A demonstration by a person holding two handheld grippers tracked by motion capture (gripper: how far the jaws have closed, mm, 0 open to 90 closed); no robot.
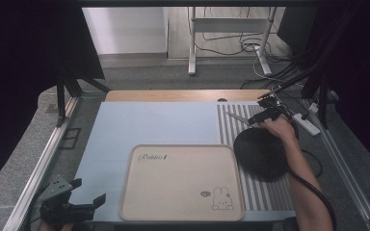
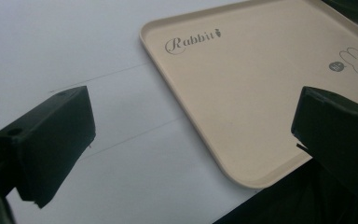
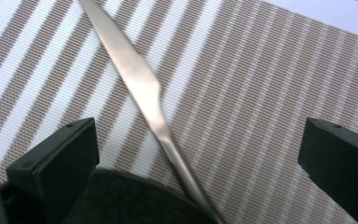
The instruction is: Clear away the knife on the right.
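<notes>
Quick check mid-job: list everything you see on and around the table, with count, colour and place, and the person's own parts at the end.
knife: 1, silver, lying on the striped mat between the right gripper's open jaws, its near end reaching over the round mat's edge
round mat: 1, black, on the striped mat, under the right forearm
striped mat: 1, brown and white, right part of the table
tray: 1, beige with rabbit print, front centre, nothing on it
table: 1, pale blue top
power strip: 1, white, right of the table
left gripper: 1, black, open, front left corner
right gripper: 1, black, open, over the knife
</notes>
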